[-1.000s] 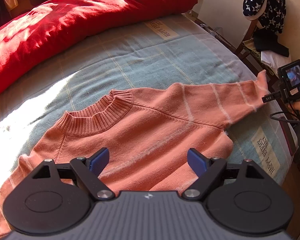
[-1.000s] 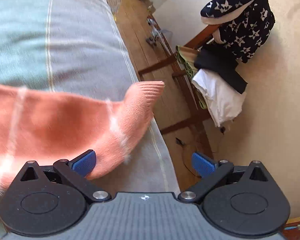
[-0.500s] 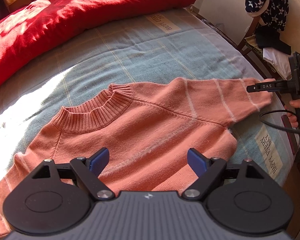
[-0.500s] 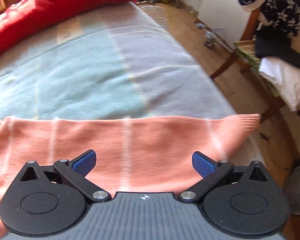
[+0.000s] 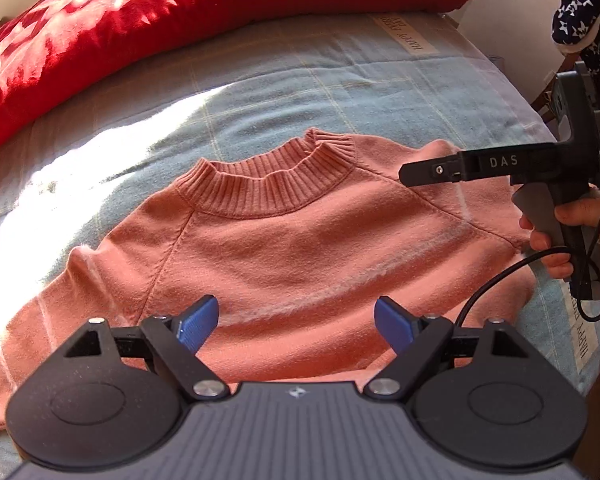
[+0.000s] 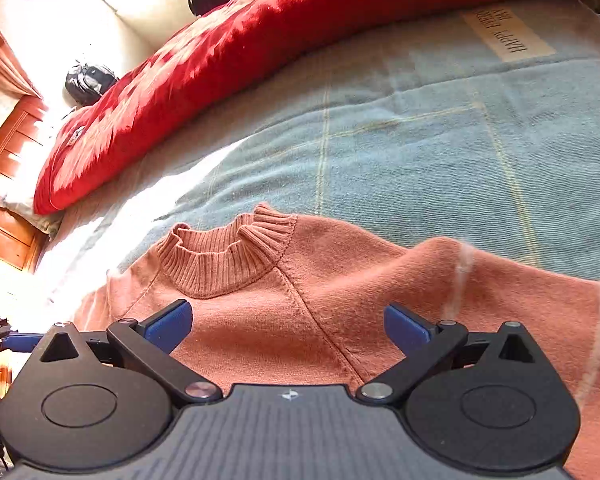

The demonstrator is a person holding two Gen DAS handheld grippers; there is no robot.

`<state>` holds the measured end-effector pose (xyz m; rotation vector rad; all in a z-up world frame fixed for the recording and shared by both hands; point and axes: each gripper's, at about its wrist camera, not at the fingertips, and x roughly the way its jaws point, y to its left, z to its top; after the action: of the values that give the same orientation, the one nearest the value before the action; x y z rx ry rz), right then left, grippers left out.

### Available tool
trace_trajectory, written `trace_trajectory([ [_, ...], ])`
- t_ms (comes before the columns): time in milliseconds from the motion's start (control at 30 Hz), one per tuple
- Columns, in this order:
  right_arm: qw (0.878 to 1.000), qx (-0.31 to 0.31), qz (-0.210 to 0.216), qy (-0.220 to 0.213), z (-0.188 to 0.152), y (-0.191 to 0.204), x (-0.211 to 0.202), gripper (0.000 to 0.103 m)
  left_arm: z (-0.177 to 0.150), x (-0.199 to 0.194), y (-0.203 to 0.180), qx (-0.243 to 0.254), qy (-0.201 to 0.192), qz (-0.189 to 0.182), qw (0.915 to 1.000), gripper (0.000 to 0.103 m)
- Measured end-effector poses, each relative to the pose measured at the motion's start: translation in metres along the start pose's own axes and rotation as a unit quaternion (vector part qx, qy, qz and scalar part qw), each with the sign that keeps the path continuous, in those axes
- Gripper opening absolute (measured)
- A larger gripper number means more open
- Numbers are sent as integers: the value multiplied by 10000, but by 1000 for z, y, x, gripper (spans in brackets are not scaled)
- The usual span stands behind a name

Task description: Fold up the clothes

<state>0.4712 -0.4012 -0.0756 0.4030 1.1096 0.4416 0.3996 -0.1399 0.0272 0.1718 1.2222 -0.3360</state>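
On the blue-grey bedspread [image 5: 340, 80] the pink sweater [image 5: 300, 248] lies flat, collar ribbed — left gripper [image 5: 296, 322] hovers agape over its hem, while the right gripper [image 6: 288, 328], also released, has swung from the cuff to the shoulder.

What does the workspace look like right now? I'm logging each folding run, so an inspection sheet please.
Surface: bed with a blue-grey checked cover, sunlit at the left.
Job's things: pink sweater lies flat, collar toward the pillow end, not yet folded.
Clutter: red duvet bunched along the far side.
Grippers: left tongs open, low over the sweater's hem, holding nothing; right tongs open over the sweater's shoulder, holding nothing.
Cables: black cable loops from the right tool beside the hand.
Surroundings: star-print garment on a chair; wooden furniture; dark bag.
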Motion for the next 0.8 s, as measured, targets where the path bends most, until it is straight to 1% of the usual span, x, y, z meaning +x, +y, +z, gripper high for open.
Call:
trace_trajectory([
  [33, 9998, -22, -173, 45, 3, -1, 10, 103, -1, 0, 7, -64, 4, 57, 10000, 85],
  [133, 9981, 41, -620, -54, 17, -9, 22, 103, -2, -1, 27, -248, -23, 198, 9995, 85],
  [167, 9977, 65, -665, -99, 21, -10, 20, 103, -2, -2, 34, -307, -49, 233, 9992, 85],
  [300, 9978, 146, -598, -249, 31, -8, -2, 103, -1, -4, 58, -529, -121, 341, 9979, 85],
  [367, 9986, 176, -461, -212, 26, -7, -15, 103, -2, -1, 63, -599, -97, 305, 9977, 85],
  [400, 9985, 197, -483, -187, 20, -6, -20, 103, -4, 0, 64, -630, -77, 277, 9976, 85],
  [500, 9968, 300, -720, -150, -6, -5, -37, 103, -9, 4, 65, -671, 7, 183, 9976, 85],
  [567, 9937, 516, -952, -288, -25, -12, -56, 103, -13, 6, 63, -648, 85, 123, 9978, 85],
  [633, 9872, 913, -1193, -530, -47, -28, -79, 103, -14, 8, 59, -584, 163, 125, 9981, 85],
  [667, 9819, 1206, -1296, -678, -57, -40, -93, 103, -14, 9, 57, -546, 182, 136, 9982, 85],
  [733, 9668, 1740, -1572, -1015, -73, -70, -122, 103, -10, 9, 51, -475, 185, 131, 9986, 85],
  [800, 9468, 2177, -1925, -1380, -88, -102, -153, 103, -3, 10, 42, -358, 164, 127, 9991, 85],
])
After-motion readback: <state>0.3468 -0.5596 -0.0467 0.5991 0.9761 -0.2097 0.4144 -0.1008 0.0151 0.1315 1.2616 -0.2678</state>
